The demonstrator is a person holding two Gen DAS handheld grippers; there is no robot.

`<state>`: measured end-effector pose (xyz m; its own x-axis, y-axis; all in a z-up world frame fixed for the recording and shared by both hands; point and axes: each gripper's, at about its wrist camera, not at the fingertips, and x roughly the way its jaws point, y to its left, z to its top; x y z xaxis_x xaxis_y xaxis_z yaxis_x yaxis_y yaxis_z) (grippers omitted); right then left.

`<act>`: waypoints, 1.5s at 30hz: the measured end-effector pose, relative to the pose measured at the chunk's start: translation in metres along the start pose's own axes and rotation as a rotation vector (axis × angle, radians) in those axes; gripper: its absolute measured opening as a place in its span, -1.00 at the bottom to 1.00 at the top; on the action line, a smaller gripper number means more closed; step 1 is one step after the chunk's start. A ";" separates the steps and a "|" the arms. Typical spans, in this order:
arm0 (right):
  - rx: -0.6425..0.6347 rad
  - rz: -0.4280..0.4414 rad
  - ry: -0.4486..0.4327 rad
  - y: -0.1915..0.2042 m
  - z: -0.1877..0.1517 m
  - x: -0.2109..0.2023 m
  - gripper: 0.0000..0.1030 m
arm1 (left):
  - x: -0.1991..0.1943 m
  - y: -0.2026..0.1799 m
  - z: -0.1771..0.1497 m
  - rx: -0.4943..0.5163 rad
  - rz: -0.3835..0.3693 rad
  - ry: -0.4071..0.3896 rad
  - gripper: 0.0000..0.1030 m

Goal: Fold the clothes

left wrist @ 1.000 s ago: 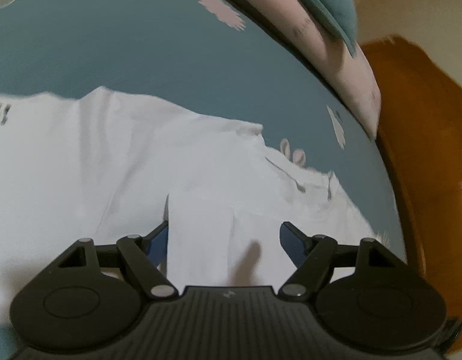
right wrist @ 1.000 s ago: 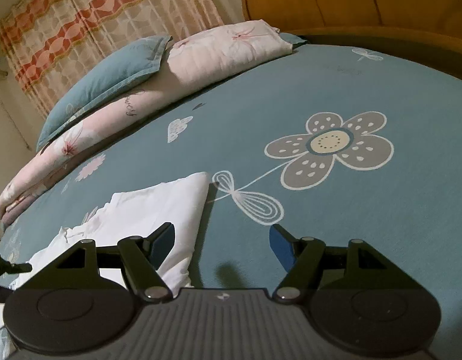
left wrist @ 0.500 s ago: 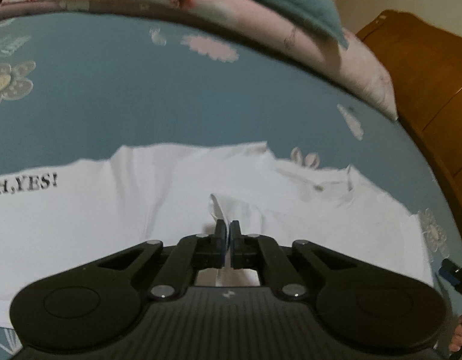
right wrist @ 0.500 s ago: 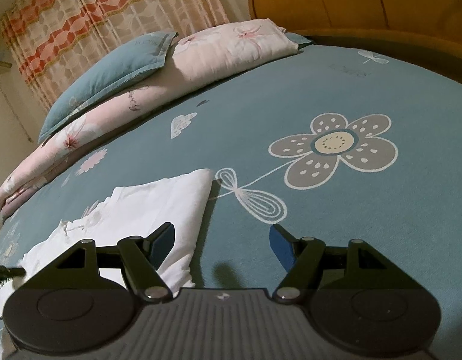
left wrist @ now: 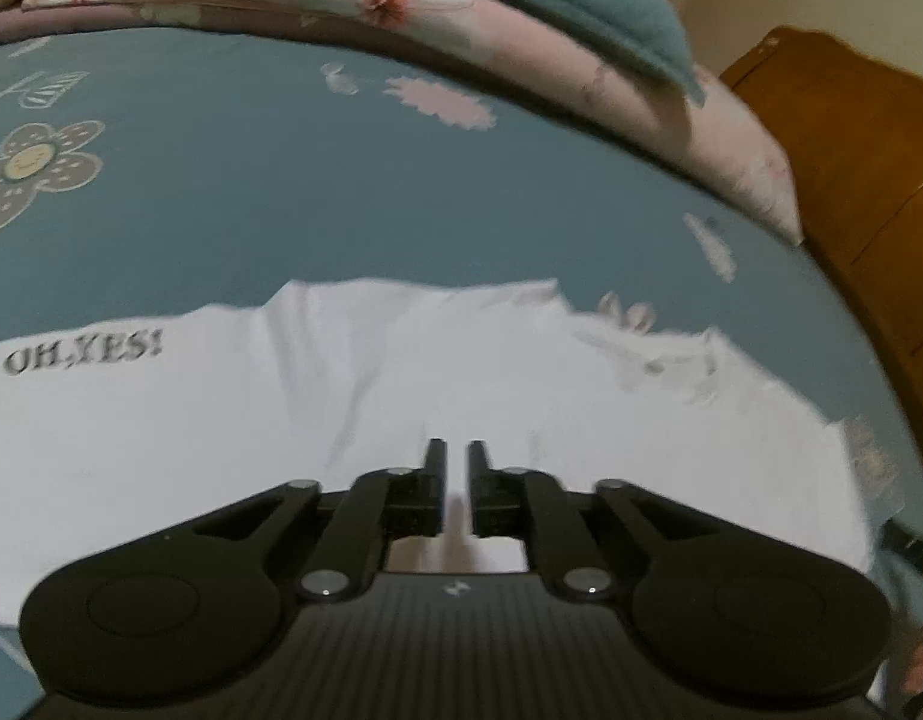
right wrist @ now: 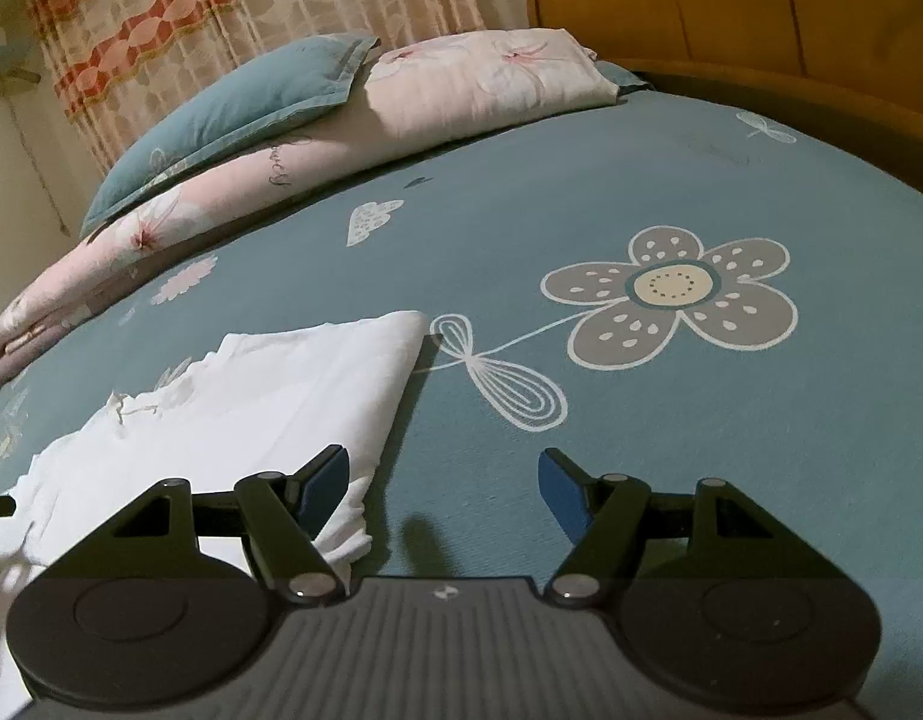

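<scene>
The white shirt (left wrist: 401, 396) lies flat on the blue bed sheet (left wrist: 281, 198), with one side part already folded in. The fold looks partly done. Next, a claw needs to pinch a new edge. The left claw (left wrist: 456, 459) is opening a little crack and holds nothing I can see. The right claw (right wrist: 442, 480) waits wide open and empty, beside the shirt's edge.

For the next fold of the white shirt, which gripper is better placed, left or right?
Probably left. The left gripper is over the white shirt, jaws opening with nothing between them; the right gripper is open at its edge.
</scene>
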<state>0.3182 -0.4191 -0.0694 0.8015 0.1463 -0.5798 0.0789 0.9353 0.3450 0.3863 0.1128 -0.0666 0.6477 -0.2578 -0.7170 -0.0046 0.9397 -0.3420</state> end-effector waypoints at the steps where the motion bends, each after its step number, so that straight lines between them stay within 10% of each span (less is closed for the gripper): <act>1: 0.001 0.002 0.002 0.000 0.000 0.000 0.44 | 0.004 -0.002 0.003 -0.004 -0.006 0.005 -0.34; 15: 0.004 0.014 0.003 0.001 -0.001 0.002 0.44 | 0.053 -0.026 -0.004 0.120 0.113 0.085 -0.15; 21: 0.012 0.016 -0.001 0.000 -0.001 0.001 0.44 | 0.058 -0.023 0.000 0.124 0.166 0.081 0.23; 24: 0.021 0.018 0.002 -0.002 -0.001 0.002 0.44 | 0.057 -0.023 -0.002 0.120 0.156 0.075 0.12; 30: 0.027 0.031 0.000 0.000 -0.001 0.002 0.44 | 0.049 -0.034 -0.011 0.144 0.118 0.066 -0.89; 45: 0.007 0.032 -0.002 0.007 -0.001 0.003 0.44 | 0.001 -0.027 -0.007 0.072 0.089 -0.012 -0.94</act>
<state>0.3203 -0.4114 -0.0695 0.8051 0.1753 -0.5667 0.0573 0.9279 0.3684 0.3812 0.0857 -0.0623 0.6560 -0.1700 -0.7353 -0.0081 0.9726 -0.2322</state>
